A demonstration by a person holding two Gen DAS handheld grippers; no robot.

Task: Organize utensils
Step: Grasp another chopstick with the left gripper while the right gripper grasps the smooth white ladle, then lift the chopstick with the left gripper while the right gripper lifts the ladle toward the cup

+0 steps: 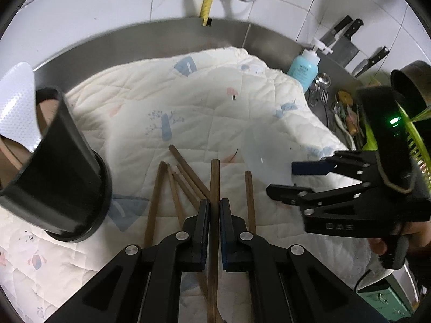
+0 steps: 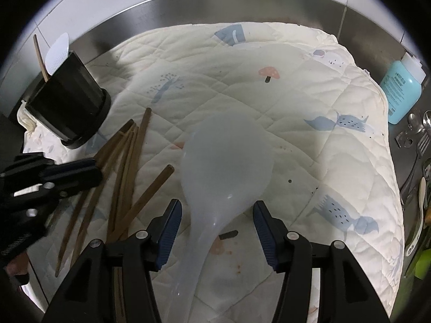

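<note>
My left gripper [image 1: 214, 210] is clamped tight on one brown wooden chopstick [image 1: 214, 177], a straight, slim stick with a squared end that runs up between the blue ribbed pads and on past them. The other chopsticks [image 2: 118, 167], same dull wood, lie fanned and crossing on the quilted cloth [image 2: 309, 86] just beside it, between the holder and the ladle.

Below my right gripper [image 2: 216, 212] I see the ladle [image 2: 229, 156]: translucent, milky plastic, a broad round bowl narrowing to a smooth handle that passes between my fingers. Those jaws stand about half open, a pad on each side of the handle's neck, neither one pressing it, so it has hold of nothing.

The black utensil holder [image 2: 67, 105] stands tilted at the cloth's left edge, a matte, tapering cup on a round foot, with a white dimpled paddle [image 2: 58, 51] and one thin stick [image 2: 40, 56] poking out of it.

The cloth is cream, puffy, stitched in diamonds and printed with blue foxes, trees and a pink mushroom. It lies on a brushed steel counter [image 2: 161, 16] with a raised back edge. A turquoise bottle [image 2: 401, 91] stands off the cloth's right side.
</note>
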